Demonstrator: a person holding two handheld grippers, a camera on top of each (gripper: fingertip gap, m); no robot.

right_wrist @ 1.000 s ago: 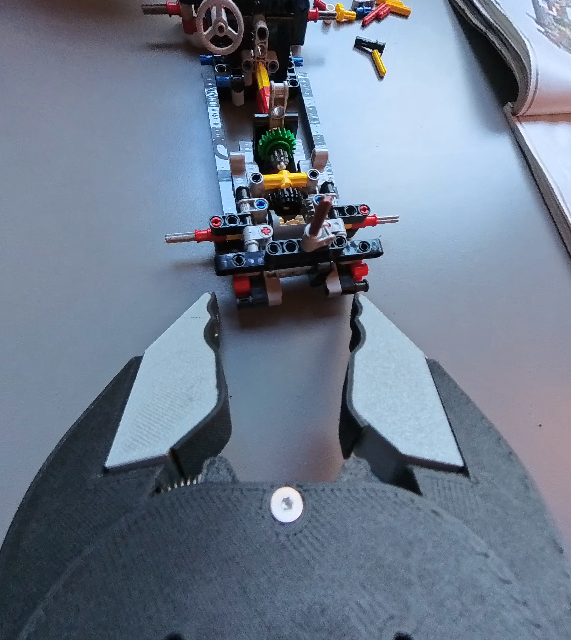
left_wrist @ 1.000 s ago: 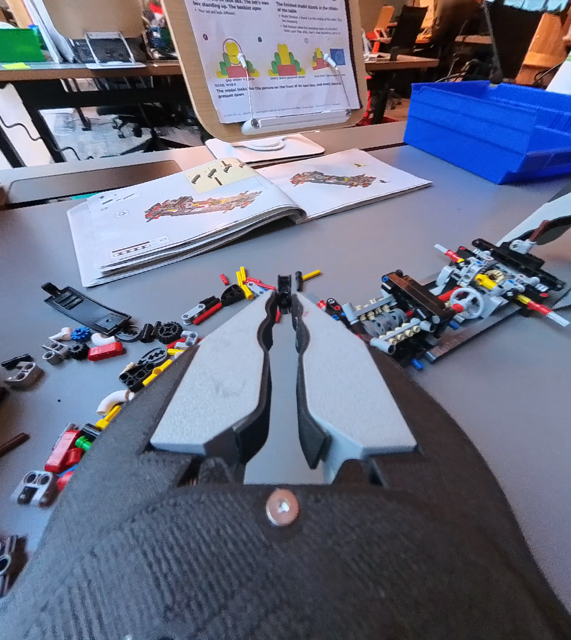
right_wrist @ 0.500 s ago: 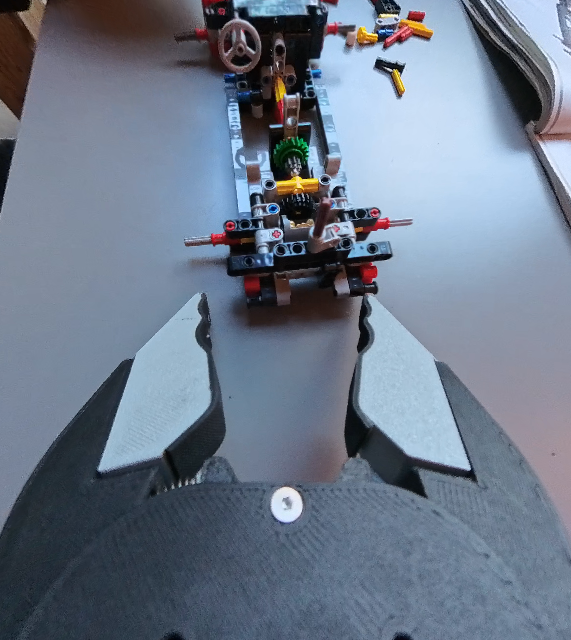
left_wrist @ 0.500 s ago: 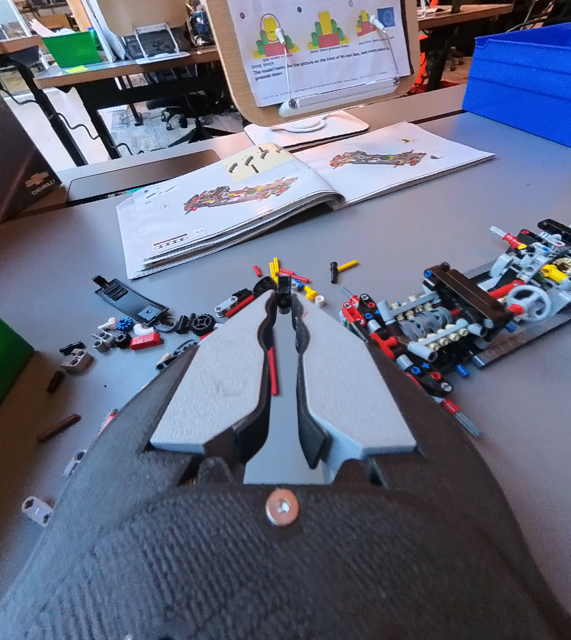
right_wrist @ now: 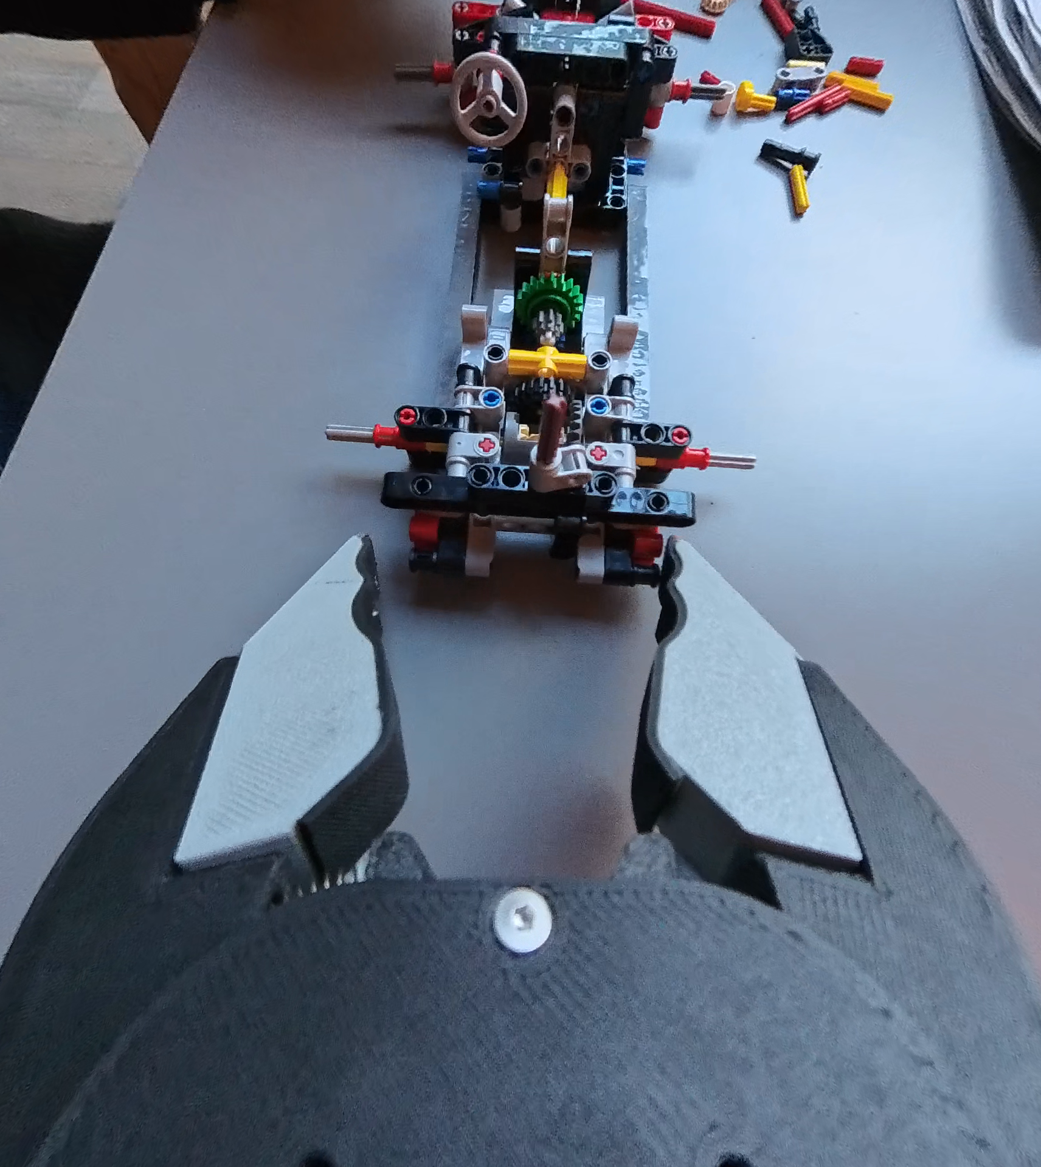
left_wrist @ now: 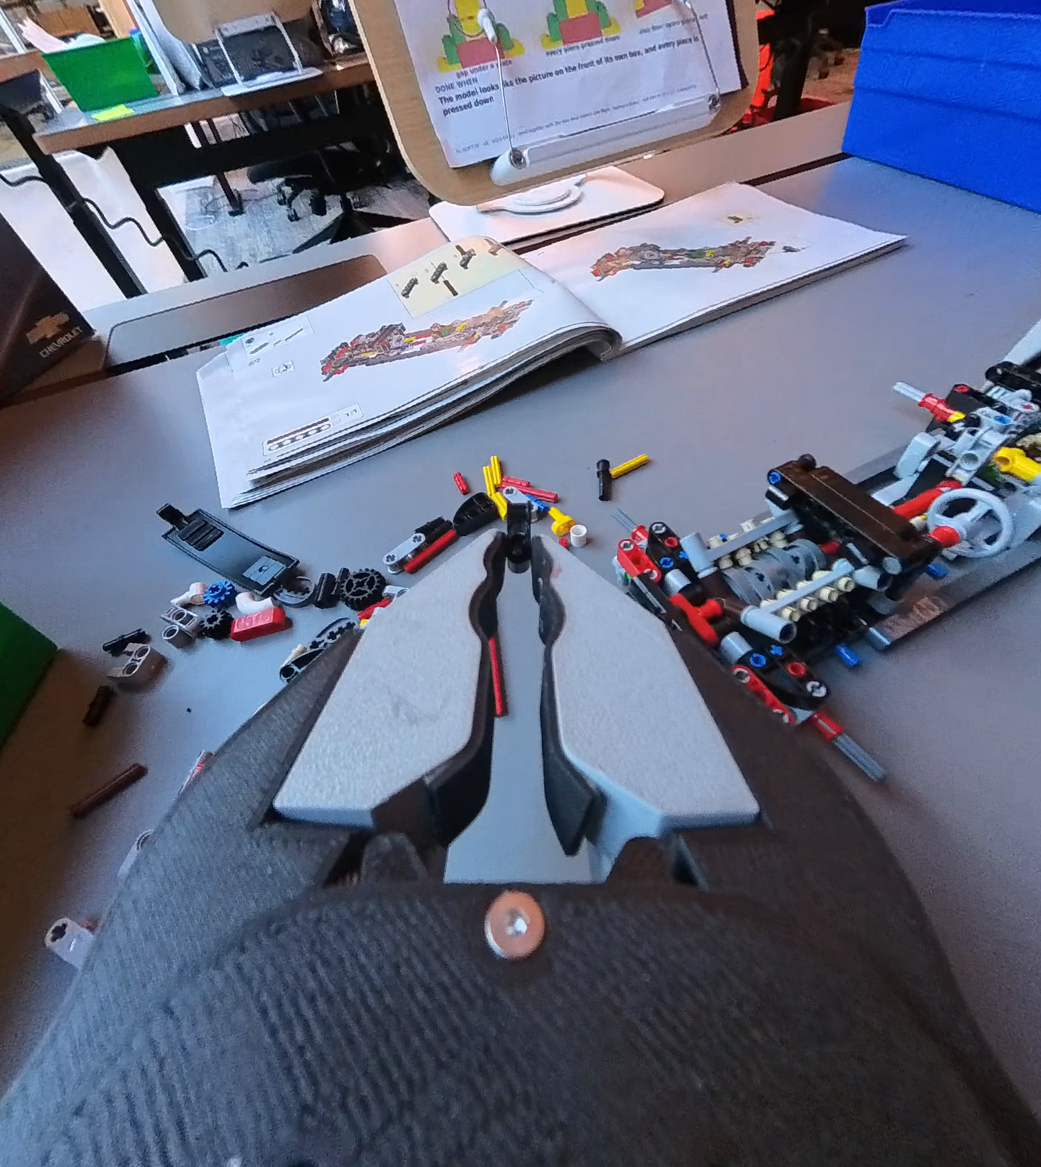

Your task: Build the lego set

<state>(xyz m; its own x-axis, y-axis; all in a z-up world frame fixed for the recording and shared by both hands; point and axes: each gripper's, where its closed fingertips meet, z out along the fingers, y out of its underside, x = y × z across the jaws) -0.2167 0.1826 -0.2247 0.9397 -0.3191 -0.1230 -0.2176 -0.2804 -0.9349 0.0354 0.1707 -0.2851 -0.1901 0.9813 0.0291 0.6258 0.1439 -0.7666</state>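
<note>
- Pinching a small black connector piece at the very tips, my left hand-held gripper has its jaws drawn nearly together, both pads pressed on the piece's sides; it hangs above the desk.
- Under and just beyond those tips lies a scatter of loose parts (black gears, red and yellow pins, a flat black panel).
- My right hand-held gripper is spread wide and holds nothing; its fingertips sit either side of the near end of the brick-built chassis, the right tip just beside it, whether touching I cannot tell.
- That chassis runs lengthwise straight away from the right hand-held gripper, steering wheel at the far end; from the left hand-held gripper it lies off to the right, so the right one is nearer.
- Farther back an open instruction booklet lies flat, with a blue bin beyond.
</note>
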